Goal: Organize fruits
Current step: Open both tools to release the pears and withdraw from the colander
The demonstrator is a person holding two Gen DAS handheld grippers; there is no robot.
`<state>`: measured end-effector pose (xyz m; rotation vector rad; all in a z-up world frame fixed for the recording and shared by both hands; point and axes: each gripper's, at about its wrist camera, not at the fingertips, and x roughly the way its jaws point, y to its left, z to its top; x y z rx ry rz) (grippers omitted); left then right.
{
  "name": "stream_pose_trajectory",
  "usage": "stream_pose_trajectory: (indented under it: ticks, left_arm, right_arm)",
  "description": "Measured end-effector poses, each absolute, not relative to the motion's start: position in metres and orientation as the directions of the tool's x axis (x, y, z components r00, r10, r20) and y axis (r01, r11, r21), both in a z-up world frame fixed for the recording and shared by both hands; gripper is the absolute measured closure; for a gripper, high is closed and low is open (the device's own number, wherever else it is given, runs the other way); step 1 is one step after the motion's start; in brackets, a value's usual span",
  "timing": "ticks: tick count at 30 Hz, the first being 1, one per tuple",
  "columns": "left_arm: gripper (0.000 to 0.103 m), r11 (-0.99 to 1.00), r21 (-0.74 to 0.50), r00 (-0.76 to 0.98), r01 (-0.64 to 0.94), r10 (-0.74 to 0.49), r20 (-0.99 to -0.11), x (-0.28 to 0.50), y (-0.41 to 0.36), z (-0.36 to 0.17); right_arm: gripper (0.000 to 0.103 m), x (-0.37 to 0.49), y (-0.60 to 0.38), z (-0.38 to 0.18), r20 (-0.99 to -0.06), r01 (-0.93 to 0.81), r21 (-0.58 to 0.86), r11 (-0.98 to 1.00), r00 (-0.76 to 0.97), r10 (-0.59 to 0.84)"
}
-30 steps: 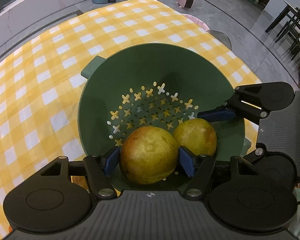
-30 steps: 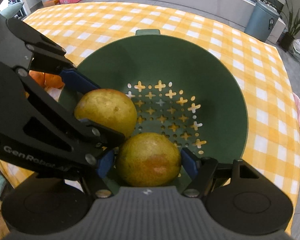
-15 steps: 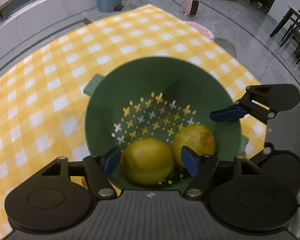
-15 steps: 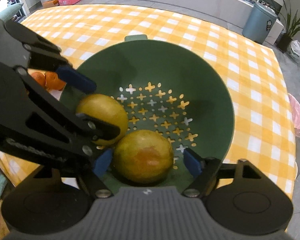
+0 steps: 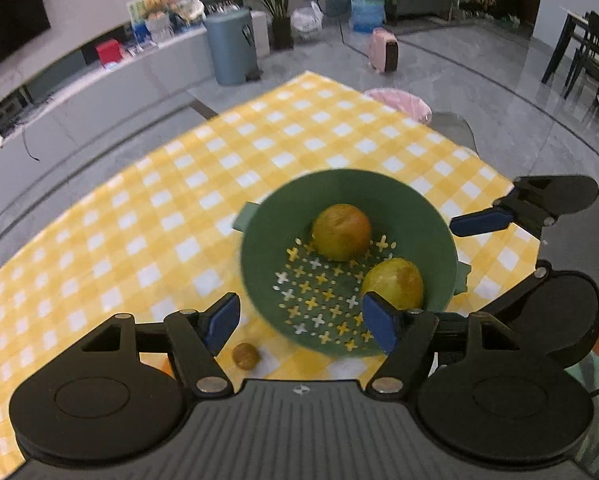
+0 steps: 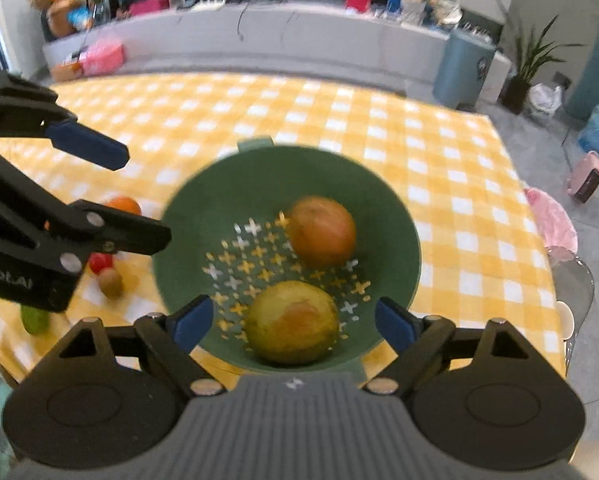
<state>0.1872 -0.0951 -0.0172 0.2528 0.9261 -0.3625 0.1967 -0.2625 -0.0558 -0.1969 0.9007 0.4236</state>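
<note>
Surface: a table under a yellow-and-white checked cloth [image 5: 259,168], filling the middle of both views. Room: grey tiled floor, a long grey counter along the back wall, one blue-grey bin [image 5: 232,50] at upper centre of the left view, a potted plant [image 5: 279,4] beside it, a water jug [image 5: 366,6] further right, dark chairs at the right edge. Items: one green colander [image 5: 439,216], centre right in the left view, resting on the cloth; two pears inside it, a far pear [image 5: 341,232] near the upper wall and a near pear [image 5: 393,284] at the lower right, close together but apart. Loose fruit on the cloth, lower left of the right view: one orange [image 6: 121,205], one small red fruit [image 6: 99,263], one brown kiwi [image 6: 110,282], one green fruit [image 6: 34,319], all outside the colander. Left gripper [image 5: 299,320]: jaws wide, holding nothing, low in its frame before the colander. Right gripper [image 6: 294,320]: jaws wide, holding nothing, with the near pear showing between its fingers but untouched. Change: a second ago each gripper clasped a pear low inside the colander; both have since let go and pulled back and up, so the colander looks smaller, the whole room shows, and the pears lie free in the bowl.
</note>
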Motion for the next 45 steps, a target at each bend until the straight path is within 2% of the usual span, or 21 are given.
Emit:
stream_pose_trajectory:
  ticks: [6,14,21,28,35,42,45]
  left_arm:
    - [0.021,0.919,0.067,0.602,0.388,-0.198,-0.774,0.156,-0.068,0.008]
    - [0.021,0.934,0.106,0.652,0.341,-0.154,-0.742,0.123,-0.024,0.023]
    - [0.021,0.934,0.126,0.649,0.335,-0.132,-0.749,0.109,0.020,0.022]
    - [0.021,0.947,0.046,0.634,0.318,-0.176,-0.753,0.103,0.061,0.007]
    - [0.023,0.930,-0.010,0.604,0.366,-0.246,-0.758,0.096,0.085,-0.016]
    - [0.035,0.929,-0.069,0.533,0.364,-0.268,-0.803,0.101,0.095,-0.051]
    - [0.035,0.929,-0.081,0.509,0.360,-0.268,-0.818,0.104,0.094,-0.065]
  right_arm:
    - [0.014,0.164,-0.243,-0.034,-0.709,-0.369,-0.002,0.929,0.656,0.259]
    - [0.014,0.119,-0.214,-0.019,-0.640,-0.320,0.125,0.939,0.698,0.323]
    - [0.014,0.099,-0.185,-0.037,-0.662,-0.300,0.163,0.940,0.673,0.330]
    - [0.014,0.090,-0.170,-0.058,-0.699,-0.285,0.217,0.934,0.623,0.352]
    - [0.024,0.086,-0.158,-0.073,-0.718,-0.282,0.200,0.939,0.610,0.336]
    - [0.038,0.090,-0.146,-0.084,-0.737,-0.299,0.200,0.933,0.581,0.344]
    - [0.043,0.092,-0.141,-0.086,-0.740,-0.316,0.197,0.928,0.573,0.352]
